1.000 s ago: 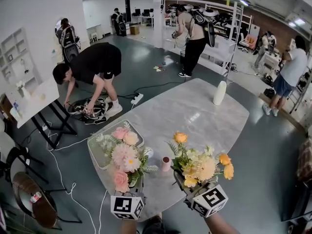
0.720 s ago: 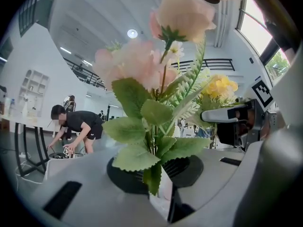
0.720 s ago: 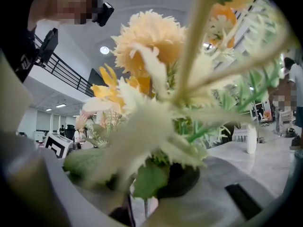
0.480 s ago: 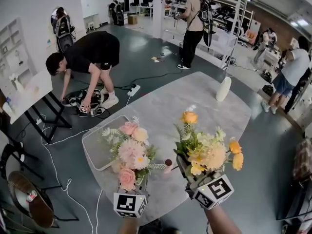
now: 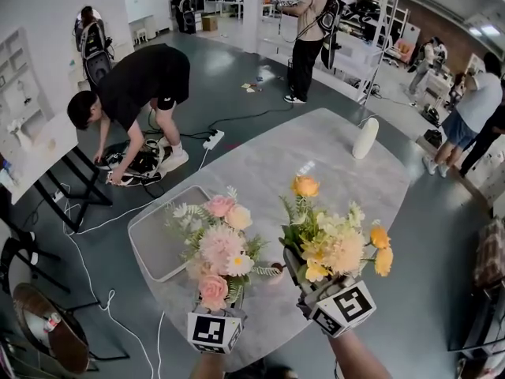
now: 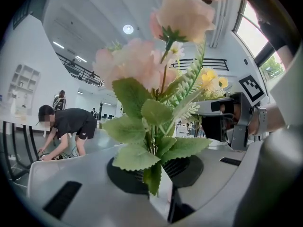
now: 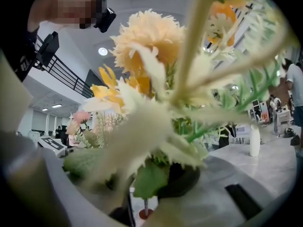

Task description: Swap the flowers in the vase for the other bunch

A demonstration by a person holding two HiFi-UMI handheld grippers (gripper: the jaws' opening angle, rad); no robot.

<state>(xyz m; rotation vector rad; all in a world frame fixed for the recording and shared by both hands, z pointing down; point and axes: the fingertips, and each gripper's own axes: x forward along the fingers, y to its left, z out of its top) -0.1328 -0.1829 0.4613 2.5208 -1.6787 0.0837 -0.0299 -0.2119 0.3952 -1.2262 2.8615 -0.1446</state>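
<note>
A pink bunch of flowers [image 5: 218,245] stands upright in my left gripper [image 5: 229,297], whose jaws are shut on its stems; its green leaves [image 6: 142,126] fill the left gripper view. My right gripper [image 5: 304,287] is shut on the stems of a yellow and orange bunch [image 5: 335,239], which blurs most of the right gripper view [image 7: 156,89]. Both bunches hang side by side over the near end of the marble table [image 5: 316,172]. The white vase [image 5: 365,138] stands with nothing in it at the table's far right edge, also in the right gripper view [image 7: 254,141].
A flat grey tray [image 5: 154,235] lies on the table's left end. A small reddish cup [image 5: 274,272] peeks out between the bunches. One person [image 5: 130,85] bends over cables on the floor at left; others stand at the back [image 5: 308,30] and right [image 5: 473,109].
Both bunches have shifted a little across the near end of the table; the pink one now hangs right of the tray instead of over its edge. Both grips are unchanged.
</note>
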